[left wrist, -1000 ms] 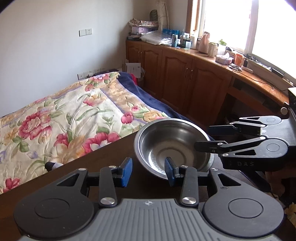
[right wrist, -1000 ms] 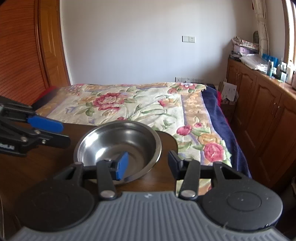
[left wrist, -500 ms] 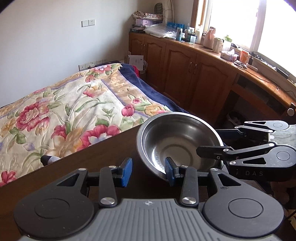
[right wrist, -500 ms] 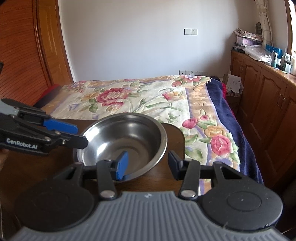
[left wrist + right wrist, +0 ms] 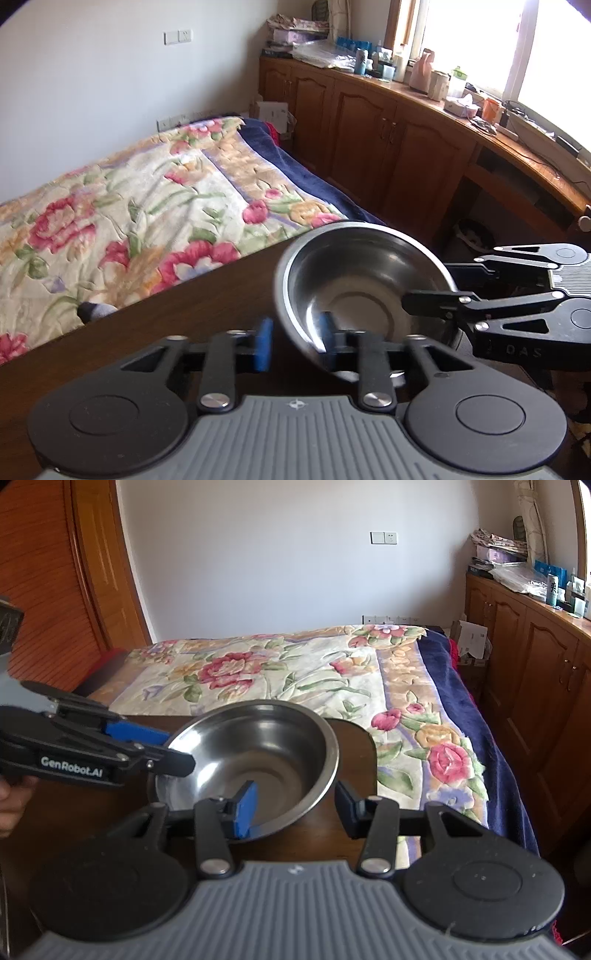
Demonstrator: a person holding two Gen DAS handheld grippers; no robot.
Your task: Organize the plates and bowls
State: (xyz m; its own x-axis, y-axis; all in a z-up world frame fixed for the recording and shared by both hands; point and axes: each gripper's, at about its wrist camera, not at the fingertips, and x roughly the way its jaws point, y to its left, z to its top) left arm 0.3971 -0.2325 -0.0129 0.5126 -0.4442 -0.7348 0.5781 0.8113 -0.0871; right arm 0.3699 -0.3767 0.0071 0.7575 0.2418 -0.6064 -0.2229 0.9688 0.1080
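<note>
Closing on the near rim of the steel bowl, the left claw is the one thing that has changed over the last second: its jaws stood wider then, with one blue pad inside the bowl and the other well outside, and now they are drawing in with the rim between them, though the outer pad does not yet look pressed to the metal. The bowl itself has tipped; a second ago it sat flat, and now its near rim looks raised and the open side leans away from the left camera. In the right wrist view the right claw straddles the bowl's wall on its own side, one blue pad inside and the other outside and clear of the rim, its jaws easing in a little but gripping nothing that I can see. The bowl rests near the far edge of the dark wooden desk, towards its far right corner, with the flowered bedspread beyond. My reading is that the pickup has started: once the left pads bite, the bowl can be lifted and carried to wherever the dishes are being gathered, which is out of view. No plates show in either view.
</note>
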